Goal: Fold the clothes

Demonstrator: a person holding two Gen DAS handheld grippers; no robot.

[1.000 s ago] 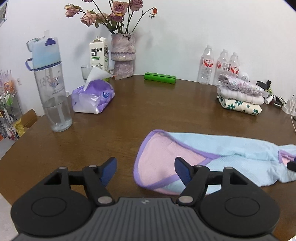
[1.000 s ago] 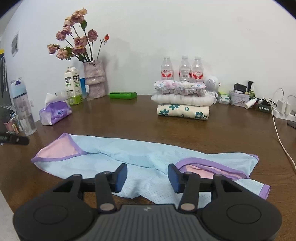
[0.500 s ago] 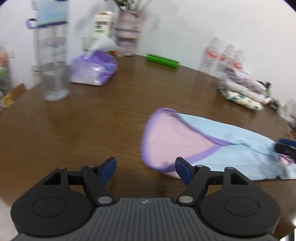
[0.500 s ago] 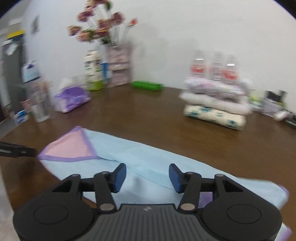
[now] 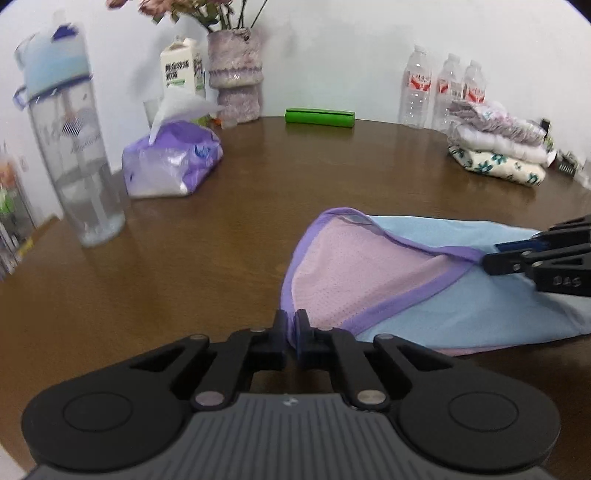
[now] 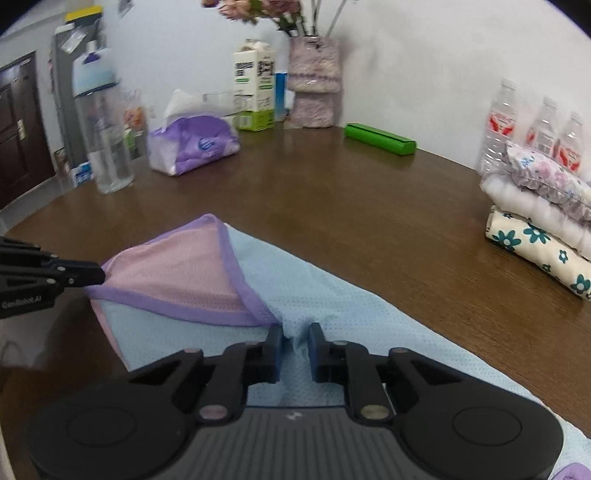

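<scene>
- left gripper [image 5: 291,325] clamped tight on the near purple hem of the blue garment [image 5: 480,306]
- right gripper [image 6: 294,338] just closed, pinching a blue fold mid-garment

Light-blue garment [image 5: 498,295] with pink lining, purple trim; brown table [image 5: 295,177].

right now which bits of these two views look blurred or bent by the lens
Left wrist view: the water bottle is smeared and leans from fisheye bending, while the garment is sharp. Right wrist view: the flowers and the left-edge clutter are soft, and the table edge curves.
</scene>
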